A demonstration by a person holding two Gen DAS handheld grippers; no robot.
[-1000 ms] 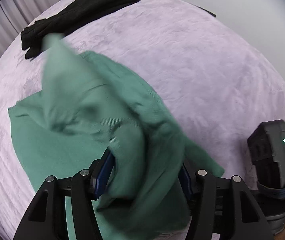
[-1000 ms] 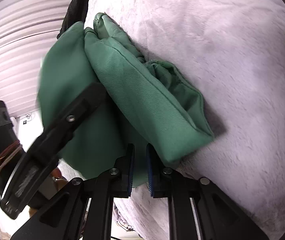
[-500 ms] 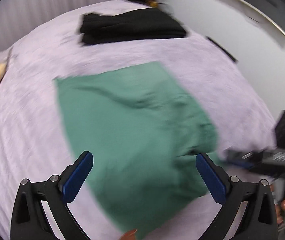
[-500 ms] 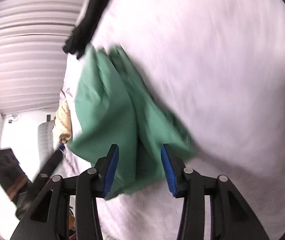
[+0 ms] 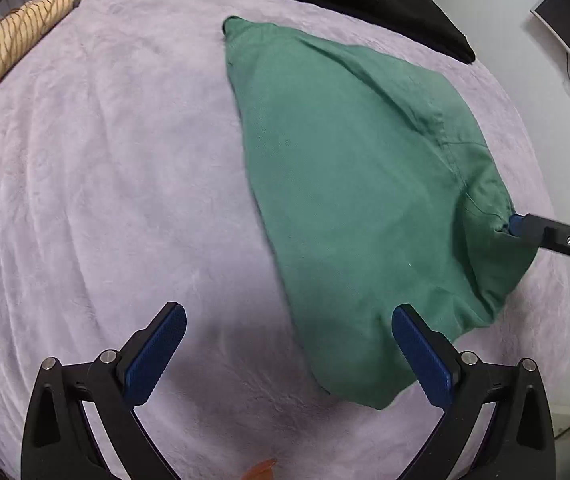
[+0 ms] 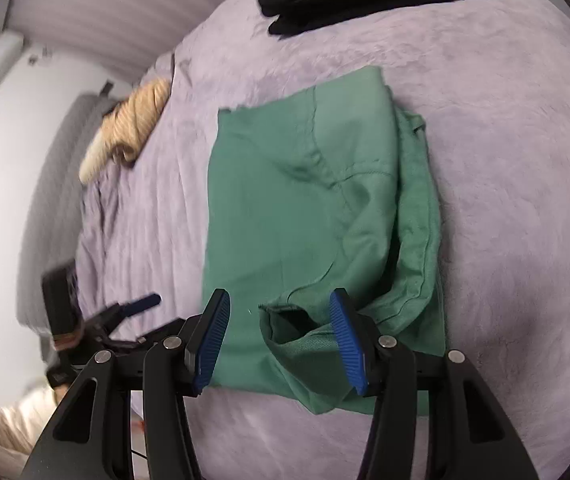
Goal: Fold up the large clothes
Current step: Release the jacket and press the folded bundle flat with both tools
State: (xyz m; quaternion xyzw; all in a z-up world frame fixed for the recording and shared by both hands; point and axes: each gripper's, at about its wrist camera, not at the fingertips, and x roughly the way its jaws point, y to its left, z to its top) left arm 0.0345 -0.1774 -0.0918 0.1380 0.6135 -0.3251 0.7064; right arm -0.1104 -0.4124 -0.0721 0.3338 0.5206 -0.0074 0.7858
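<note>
My left hand-held gripper (image 5: 289,354) hangs wide open and empty over the lilac bed (image 5: 105,200). The folded green garment (image 5: 365,184) lies ahead to its right. My right hand-held gripper (image 6: 279,342) is opening, pads off the cloth just beyond it.

Evenly and softly lit, bright, no glare. Left wrist view sharp across the green cloth (image 5: 349,184); a soft dark shadow on the bedspread (image 5: 85,200) just below the cloth's near edge. Right wrist view slightly smeared by motion, worst left of the cloth (image 6: 305,208), around the striped bundle (image 6: 133,120) and the dark device beyond. Strong fisheye bending throughout, with black corners ringing both views.
</note>
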